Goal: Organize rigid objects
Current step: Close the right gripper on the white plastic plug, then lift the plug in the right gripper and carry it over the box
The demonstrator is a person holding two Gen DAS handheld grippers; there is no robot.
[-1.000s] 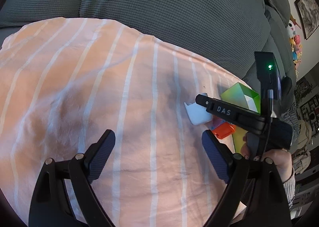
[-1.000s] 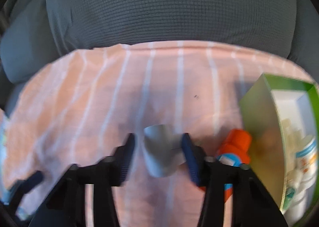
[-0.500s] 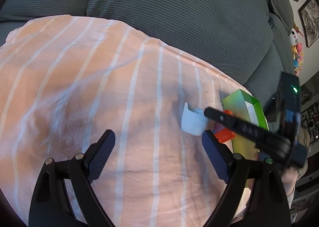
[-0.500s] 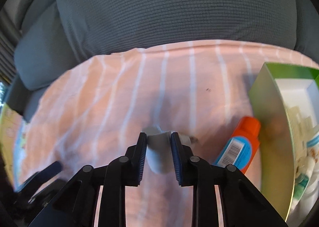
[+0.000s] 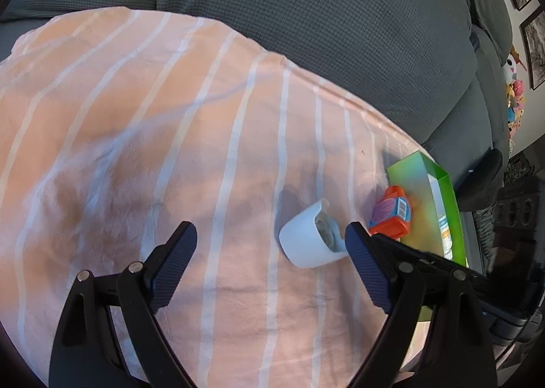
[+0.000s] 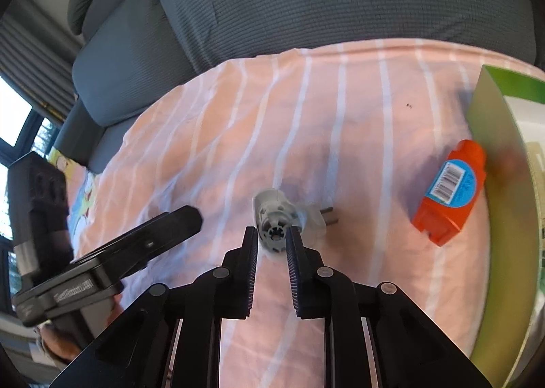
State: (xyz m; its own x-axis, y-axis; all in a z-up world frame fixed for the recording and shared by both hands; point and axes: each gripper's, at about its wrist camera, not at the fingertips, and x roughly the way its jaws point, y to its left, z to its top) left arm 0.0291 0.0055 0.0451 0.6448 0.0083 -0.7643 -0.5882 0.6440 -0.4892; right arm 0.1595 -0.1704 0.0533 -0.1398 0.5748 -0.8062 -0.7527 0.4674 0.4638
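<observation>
A white plug-in device [image 5: 308, 241] lies on its side on the peach striped cloth [image 5: 136, 136]; its metal prongs show in the right wrist view [image 6: 279, 217]. My right gripper [image 6: 270, 246] has its jaws narrow, just short of the device, with nothing between the pads. An orange bottle [image 6: 449, 192] lies beside a green box [image 6: 500, 183]; both also show in the left wrist view, bottle [image 5: 391, 212], box [image 5: 432, 197]. My left gripper [image 5: 270, 262] is wide open and empty above the cloth, the device near its right finger.
The cloth covers a grey couch seat with grey back cushions [image 5: 306, 13] behind. The green box holds several small toiletries [image 5: 444, 231]. The left gripper's body [image 6: 102, 262] sits at the left of the right wrist view.
My right gripper closed around the white device, then pulled back; the device now lies tipped over on the cloth in front of the tips. The left gripper shifted slightly.
</observation>
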